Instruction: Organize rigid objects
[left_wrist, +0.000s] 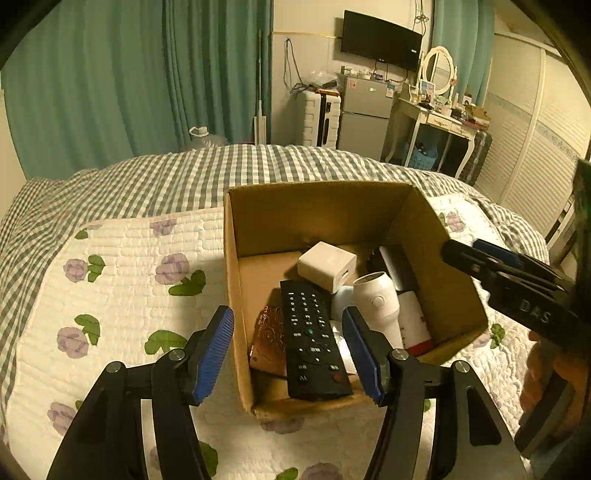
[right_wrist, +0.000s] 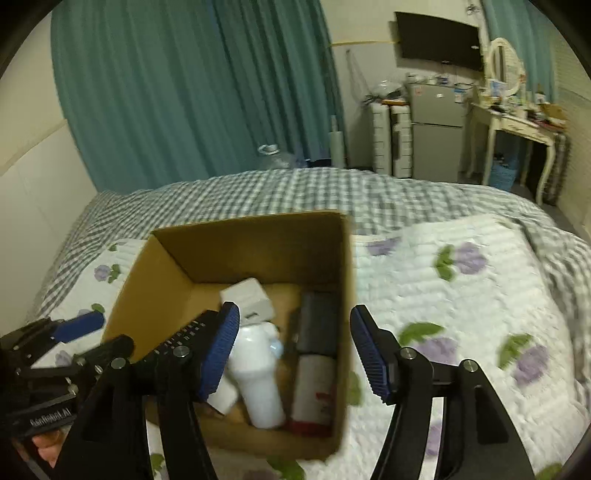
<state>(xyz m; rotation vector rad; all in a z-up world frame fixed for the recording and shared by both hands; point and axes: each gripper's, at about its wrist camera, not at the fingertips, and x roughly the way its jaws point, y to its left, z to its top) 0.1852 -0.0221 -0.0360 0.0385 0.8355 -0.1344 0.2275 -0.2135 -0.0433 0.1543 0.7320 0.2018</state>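
An open cardboard box (left_wrist: 447, 295) sits on the bed. It holds a black remote (left_wrist: 312, 339), a white charger cube (left_wrist: 327, 266), a white flashlight-like cylinder (left_wrist: 378, 306), a white can with a red base (left_wrist: 417, 325), a copper patterned card (left_wrist: 267, 339) and a dark box (left_wrist: 395, 266). My left gripper (left_wrist: 288, 354) is open and empty over the box's near left corner. My right gripper (right_wrist: 295, 350) is open and empty above the box (right_wrist: 155, 266), and it also shows in the left wrist view (left_wrist: 480, 258). The flashlight (right_wrist: 258, 376), can (right_wrist: 314, 391) and charger (right_wrist: 247, 295) show there.
A white quilt with purple flowers (left_wrist: 122, 295) lies over a checked blanket (left_wrist: 147, 181). Teal curtains (left_wrist: 110, 74), a fridge (left_wrist: 365, 110), a wall TV (left_wrist: 380, 40) and a dressing table (left_wrist: 439, 118) stand beyond the bed. A louvred wardrobe (left_wrist: 535, 147) is at the right.
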